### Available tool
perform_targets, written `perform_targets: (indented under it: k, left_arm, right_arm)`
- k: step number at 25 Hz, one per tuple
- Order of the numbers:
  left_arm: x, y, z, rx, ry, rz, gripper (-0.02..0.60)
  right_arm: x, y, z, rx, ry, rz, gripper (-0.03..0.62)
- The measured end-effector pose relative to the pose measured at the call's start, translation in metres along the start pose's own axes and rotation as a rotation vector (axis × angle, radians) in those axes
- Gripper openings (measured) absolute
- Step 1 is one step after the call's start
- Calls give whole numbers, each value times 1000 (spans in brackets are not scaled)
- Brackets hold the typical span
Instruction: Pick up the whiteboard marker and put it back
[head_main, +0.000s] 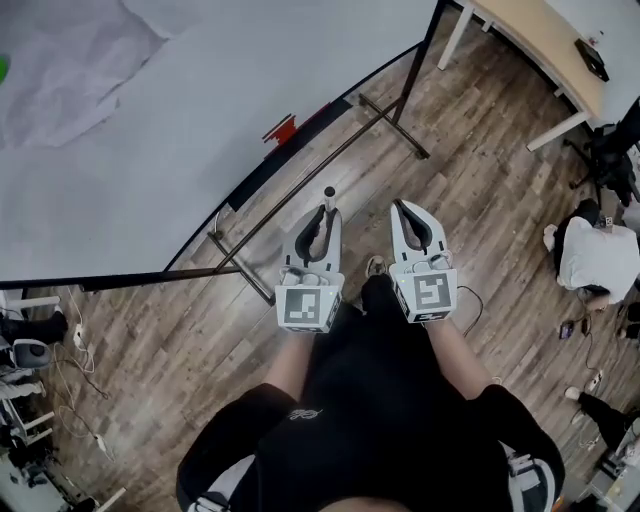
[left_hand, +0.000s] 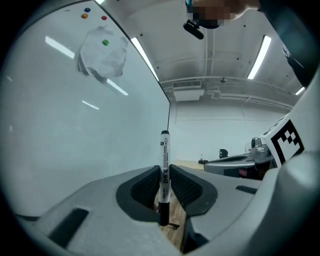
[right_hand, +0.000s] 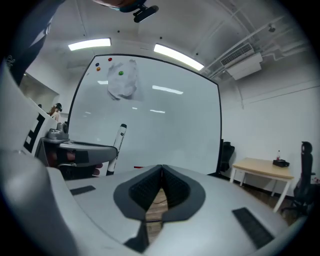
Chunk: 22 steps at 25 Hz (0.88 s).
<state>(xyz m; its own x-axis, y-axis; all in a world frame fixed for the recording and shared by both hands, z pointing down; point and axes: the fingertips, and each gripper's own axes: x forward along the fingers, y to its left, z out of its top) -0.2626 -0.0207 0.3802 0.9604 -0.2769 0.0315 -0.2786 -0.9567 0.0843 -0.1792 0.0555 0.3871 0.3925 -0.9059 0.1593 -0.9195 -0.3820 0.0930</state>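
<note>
Because the whiteboard marker (left_hand: 164, 150) has to go back standing or lying somewhere of its own, I have it pinched upright in my left gripper (head_main: 323, 222), the two ribbed pads pressing on the white barrel from either side. The dark end hangs below the jaws and the other end stands well above them. A mid-barrel grip like this should stop the marker from tipping as I carry it, and it leaves the lower end free to touch down first. It is in the air in front of me, above the wooden floor (head_main: 470, 150) and clear of everything.

My right gripper (right_hand: 161, 175) rides just beside the left one with its jaws pressed together on nothing, so I judge it is only along for balance.

The whiteboard (head_main: 150, 130) stands ahead and to my left on its metal frame. The one holder I can see is the dark marker tray (head_main: 315, 122) along the board's bottom edge, which I take to be where the marker belongs. A small red thing (head_main: 281, 130) sits on it (I cannot tell whether it is an eraser or a clip), and the rest of the tray looks bare from here
</note>
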Motion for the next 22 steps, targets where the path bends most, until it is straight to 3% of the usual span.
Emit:
perform_targets:
  k: [4,9,22]
  left_arm:
    - [16,-22,-3,-12,7,-48,67]
    - [50,-44,-4,-1,21,-52,67]
    - [203,-90,-12,79,86,66,67]
  right_arm:
    - [-16,-27,-4,11,7,-51,2]
    - [-12,-68,-7,32,-10,-56,2]
    - [69,-209,-11,32,-61,97,3]
